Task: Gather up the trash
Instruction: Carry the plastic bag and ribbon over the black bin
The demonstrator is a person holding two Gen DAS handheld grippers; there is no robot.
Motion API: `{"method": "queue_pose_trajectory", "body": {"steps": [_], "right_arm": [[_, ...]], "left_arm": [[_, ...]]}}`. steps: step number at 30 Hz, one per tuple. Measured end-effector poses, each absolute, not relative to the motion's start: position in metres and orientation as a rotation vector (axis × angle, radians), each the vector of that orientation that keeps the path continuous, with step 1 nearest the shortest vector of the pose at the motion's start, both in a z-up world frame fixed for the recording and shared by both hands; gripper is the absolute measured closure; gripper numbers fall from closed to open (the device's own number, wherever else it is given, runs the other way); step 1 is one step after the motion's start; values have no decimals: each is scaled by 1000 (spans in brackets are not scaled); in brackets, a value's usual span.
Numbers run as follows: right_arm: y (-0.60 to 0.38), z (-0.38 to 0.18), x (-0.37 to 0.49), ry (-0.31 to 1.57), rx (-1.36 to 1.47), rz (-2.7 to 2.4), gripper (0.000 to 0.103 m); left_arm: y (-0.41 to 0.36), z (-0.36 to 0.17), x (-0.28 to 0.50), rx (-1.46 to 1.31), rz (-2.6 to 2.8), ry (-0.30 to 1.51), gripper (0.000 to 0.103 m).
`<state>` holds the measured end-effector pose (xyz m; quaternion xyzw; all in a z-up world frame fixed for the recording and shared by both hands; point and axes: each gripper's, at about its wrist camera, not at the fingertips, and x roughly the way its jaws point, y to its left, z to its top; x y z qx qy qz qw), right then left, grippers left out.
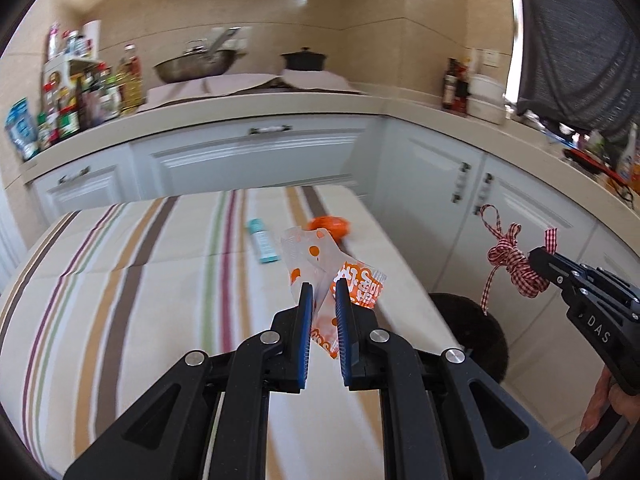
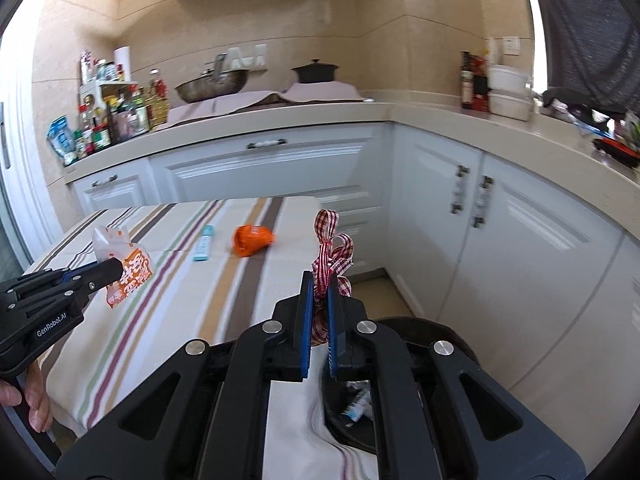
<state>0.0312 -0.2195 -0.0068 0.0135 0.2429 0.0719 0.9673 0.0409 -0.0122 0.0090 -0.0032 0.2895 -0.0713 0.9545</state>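
My left gripper (image 1: 324, 286) is shut on an orange-and-white snack wrapper (image 1: 356, 280) and holds it above the striped tablecloth (image 1: 120, 280); the gripper (image 2: 116, 270) and wrapper (image 2: 130, 276) also show at the left of the right wrist view. My right gripper (image 2: 320, 278) is shut on a red-and-white checked ribbon (image 2: 334, 248), held over a dark round bin (image 2: 452, 344) beside the table; the ribbon (image 1: 510, 256) and gripper (image 1: 532, 258) show at the right of the left wrist view. A crumpled orange wrapper (image 2: 252, 240) and a teal tube (image 2: 203, 244) lie on the table.
The bin (image 1: 468, 332) stands on the floor off the table's right edge and holds some trash (image 2: 356, 406). White cabinets (image 2: 272, 168) and a countertop with bottles (image 2: 116, 116), a wok (image 2: 212, 86) and a black pot (image 2: 314, 71) lie beyond.
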Motion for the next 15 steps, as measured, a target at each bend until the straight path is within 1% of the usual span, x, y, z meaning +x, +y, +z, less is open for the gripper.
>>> {"method": "queue_pose_trajectory", "body": {"steps": [15], "right_arm": [[-297, -18, 22, 482, 77, 12, 97]], "left_arm": [[-101, 9, 56, 57, -291, 557, 91]]}}
